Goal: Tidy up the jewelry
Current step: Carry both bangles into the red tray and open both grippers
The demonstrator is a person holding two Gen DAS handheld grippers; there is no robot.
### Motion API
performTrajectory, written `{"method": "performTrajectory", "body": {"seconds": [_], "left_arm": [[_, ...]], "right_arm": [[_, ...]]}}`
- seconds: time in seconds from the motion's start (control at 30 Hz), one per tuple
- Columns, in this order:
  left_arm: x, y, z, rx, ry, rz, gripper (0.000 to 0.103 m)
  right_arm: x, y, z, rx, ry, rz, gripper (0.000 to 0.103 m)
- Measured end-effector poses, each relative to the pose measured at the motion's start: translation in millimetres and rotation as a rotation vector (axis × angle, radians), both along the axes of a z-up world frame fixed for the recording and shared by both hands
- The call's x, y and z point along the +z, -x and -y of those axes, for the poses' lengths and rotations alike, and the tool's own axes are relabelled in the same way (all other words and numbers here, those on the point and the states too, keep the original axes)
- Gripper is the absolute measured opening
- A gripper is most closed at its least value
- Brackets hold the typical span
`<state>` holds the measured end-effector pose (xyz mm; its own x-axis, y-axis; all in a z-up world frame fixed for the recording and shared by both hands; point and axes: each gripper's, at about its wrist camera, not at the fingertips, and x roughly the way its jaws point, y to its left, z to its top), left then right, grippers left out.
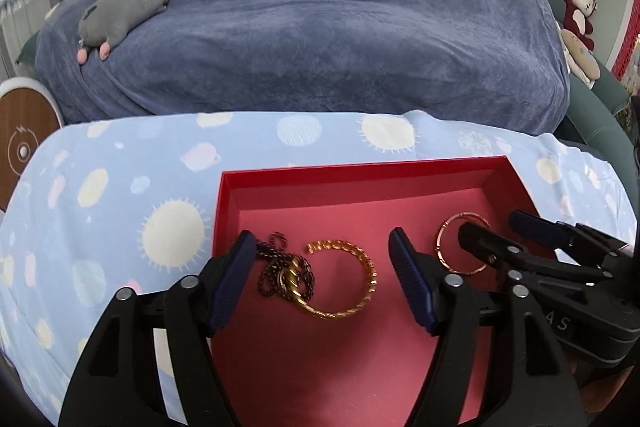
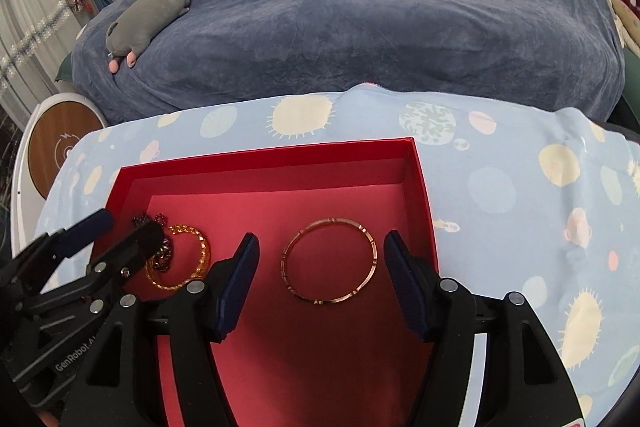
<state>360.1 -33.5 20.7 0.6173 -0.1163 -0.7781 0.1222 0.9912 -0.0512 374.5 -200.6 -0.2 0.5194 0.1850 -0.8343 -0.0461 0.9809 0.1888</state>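
left wrist: steep, close | right wrist: same | shared: red box (image 1: 360, 169) (overlapping)

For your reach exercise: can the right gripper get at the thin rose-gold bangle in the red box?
Probably yes: the right gripper, jaws open, frames the thin rose-gold bangle, with nothing between them.

A red box (image 1: 362, 169) holds a gold twisted bangle (image 1: 360, 281), a dark beaded chain (image 1: 280, 267) and a rose-gold bangle (image 2: 329, 261); the cloth (image 1: 100, 195) beneath is pale blue with cream suns.
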Motion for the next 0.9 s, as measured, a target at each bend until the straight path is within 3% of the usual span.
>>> {"method": "performTrajectory", "body": {"seconds": [0.37,0.5,0.7,0.9], "left_arm": [[15.1,30.5,-23.7,0.040,0.046,0.031,0.067],[22.2,46.4,-25.6,0.041,0.039,0.032,0.067],[35.6,89.2,-30.1,0.022,0.054,0.046,0.072],[38.8,132.6,-33.3,0.018,0.063,0.050,0.072]], "right_arm": [[0.2,18.1,19.3,-0.069,0.010,0.010,0.064],[16.1,29.4,25.1,-0.082,-0.016,0.028,0.064],[50.7,79.8,34.6,-0.072,-0.011,0.087,0.065],[50.4,143.9,50.1,-0.115,-0.052,0.061,0.065]]}}
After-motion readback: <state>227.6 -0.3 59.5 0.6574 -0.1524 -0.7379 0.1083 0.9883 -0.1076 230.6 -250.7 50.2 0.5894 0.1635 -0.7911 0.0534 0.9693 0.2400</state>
